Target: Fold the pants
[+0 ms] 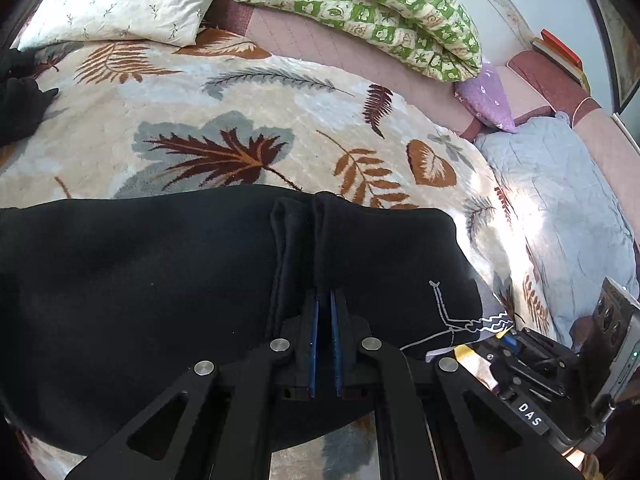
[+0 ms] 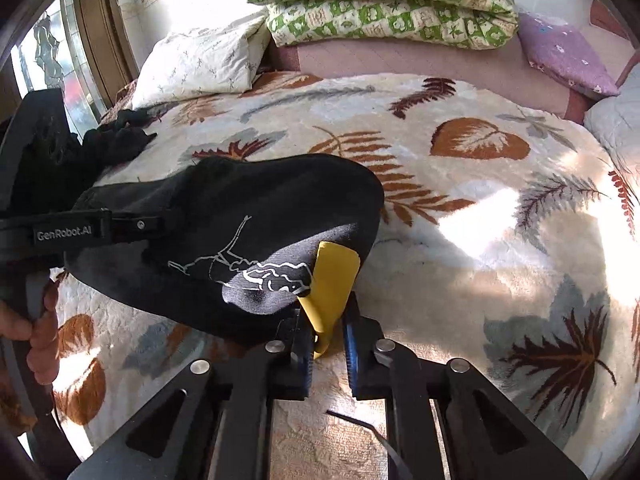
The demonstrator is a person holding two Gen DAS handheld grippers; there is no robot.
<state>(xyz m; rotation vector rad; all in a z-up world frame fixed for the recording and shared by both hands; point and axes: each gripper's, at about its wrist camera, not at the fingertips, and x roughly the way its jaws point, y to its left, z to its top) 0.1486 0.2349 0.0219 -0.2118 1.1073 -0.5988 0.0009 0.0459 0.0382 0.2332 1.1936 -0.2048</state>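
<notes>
I'm working over a bed covered by a leaf-print blanket point(image 2: 460, 208), with the black pants point(image 1: 140, 280) lying across its near part. As far as I can judge, the fold is under way but not finished — the pants read as a compact dark bundle with a rounded far edge, though I cannot tell how many layers lie under it.

My left gripper point(image 1: 325, 300) is clamped shut on a ridge of the black cloth, which bunches up into two vertical pleats right at the fingertips. My right gripper point(image 2: 328, 320) comes in at the corner with the white line print point(image 2: 260, 276); its jaws look closed down on a yellow tag point(image 2: 334, 280) at that corner. Whether the pads also catch the black fabric itself I cannot tell.

For room, there is plenty: the blanket beyond the pants is bare all the way to the green patterned quilt point(image 2: 380, 4) and the white pillow point(image 2: 200, 64) at the head. Another dark garment point(image 2: 120, 136) lies off to the left, near the pillow — I'd judge it the one thing to keep the fold away from. To the right, a purple cushion point(image 2: 568, 56) sits well apart.
</notes>
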